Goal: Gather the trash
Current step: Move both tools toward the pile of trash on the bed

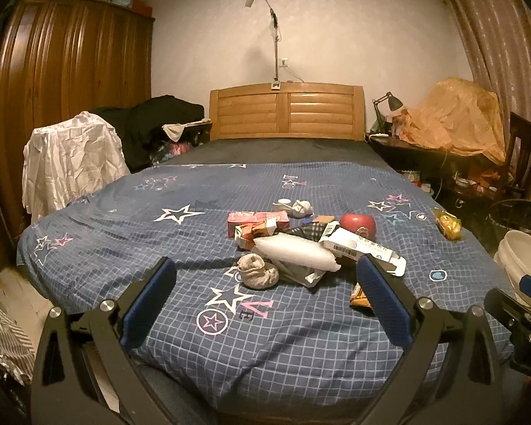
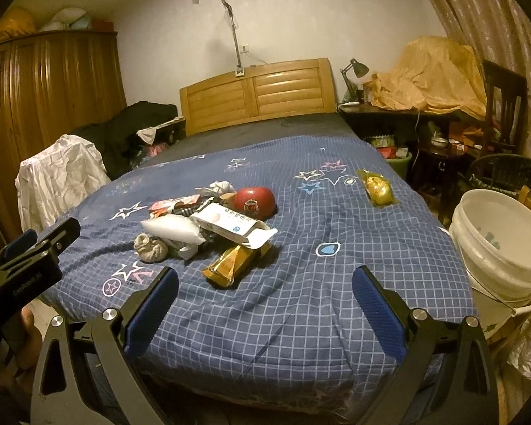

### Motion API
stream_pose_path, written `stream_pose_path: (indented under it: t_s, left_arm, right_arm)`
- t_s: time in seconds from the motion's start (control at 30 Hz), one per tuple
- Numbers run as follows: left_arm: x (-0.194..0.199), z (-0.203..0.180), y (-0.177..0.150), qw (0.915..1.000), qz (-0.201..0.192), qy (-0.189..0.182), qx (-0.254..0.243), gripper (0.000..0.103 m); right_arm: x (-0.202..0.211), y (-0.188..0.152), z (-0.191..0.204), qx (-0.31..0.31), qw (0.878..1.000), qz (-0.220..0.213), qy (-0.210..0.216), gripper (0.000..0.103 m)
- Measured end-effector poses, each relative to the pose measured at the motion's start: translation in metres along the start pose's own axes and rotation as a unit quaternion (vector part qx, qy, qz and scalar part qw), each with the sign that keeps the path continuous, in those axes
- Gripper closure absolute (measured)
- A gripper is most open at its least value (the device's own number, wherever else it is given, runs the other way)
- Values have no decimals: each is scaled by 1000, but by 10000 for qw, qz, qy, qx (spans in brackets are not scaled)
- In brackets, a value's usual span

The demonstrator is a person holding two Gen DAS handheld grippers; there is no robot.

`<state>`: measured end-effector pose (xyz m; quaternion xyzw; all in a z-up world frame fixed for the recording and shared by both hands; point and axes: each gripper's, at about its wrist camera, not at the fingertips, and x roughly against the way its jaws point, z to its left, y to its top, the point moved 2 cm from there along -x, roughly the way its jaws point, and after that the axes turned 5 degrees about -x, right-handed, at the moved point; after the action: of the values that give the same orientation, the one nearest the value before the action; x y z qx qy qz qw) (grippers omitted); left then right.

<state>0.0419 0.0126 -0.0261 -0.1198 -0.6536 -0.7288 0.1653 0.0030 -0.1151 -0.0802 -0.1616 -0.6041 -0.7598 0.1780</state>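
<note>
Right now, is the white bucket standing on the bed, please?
No, the white bucket stands beside the bed, off its right edge.

On the bed [image 2: 301, 301] lie one red apple [image 2: 255, 202], two balled socks [image 2: 151, 247], two gold wrappers [image 2: 232, 265] and one white pillow pack [image 2: 173, 229]. Two cartons [image 2: 230, 228] lie there. One white bucket [image 2: 506, 244] stands beside it.

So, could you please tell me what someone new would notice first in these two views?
Most likely the heap of litter mid-bed on the blue star-print bedspread: a white carton, a gold wrapper, a balled grey sock and a red apple. Next, the white bucket standing off the bed's right edge. Both hand-held grippers, left and right, hover open and empty near the foot of the bed.
</note>
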Motion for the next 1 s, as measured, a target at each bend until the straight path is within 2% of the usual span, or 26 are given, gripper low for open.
stream_pose_path:
  t_s: [0.5, 1.0]
  left_arm:
    - [-19, -13, -4, 9995, 256, 49, -177, 5]
    - [-37, -10, -12, 9985, 505, 154, -166, 5]
  right_arm:
    - [-27, -3, -8, -109, 9996, 265, -24, 5]
    - [-54, -8, -6, -59, 9988, 484, -76, 5]
